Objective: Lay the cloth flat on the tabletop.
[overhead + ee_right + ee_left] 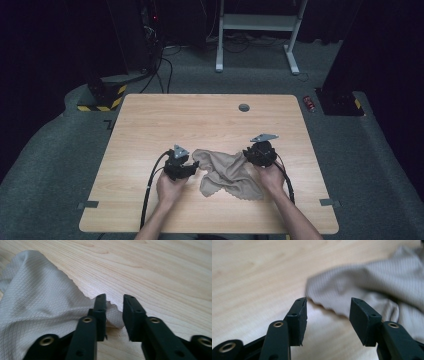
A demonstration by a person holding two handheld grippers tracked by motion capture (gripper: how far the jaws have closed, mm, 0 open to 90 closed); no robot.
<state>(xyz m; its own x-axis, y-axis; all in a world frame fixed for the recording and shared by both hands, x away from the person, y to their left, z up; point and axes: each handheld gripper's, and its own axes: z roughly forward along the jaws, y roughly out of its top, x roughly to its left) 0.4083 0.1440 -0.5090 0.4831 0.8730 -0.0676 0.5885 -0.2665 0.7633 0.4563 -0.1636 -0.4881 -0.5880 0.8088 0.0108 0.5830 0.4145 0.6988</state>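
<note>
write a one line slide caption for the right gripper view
Right gripper with parted jaws over the scalloped corner of a beige cloth on a light wooden table.

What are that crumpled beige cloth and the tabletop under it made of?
The cloth looks like a soft woven textile, perhaps microfibre: matte, with a fine diamond weave and a scalloped, pinked edge; it drapes in loose folds. The tabletop looks like light wood or a wood-look laminate: pale, smooth, with long grain lines. The pictures cannot settle which.
</note>
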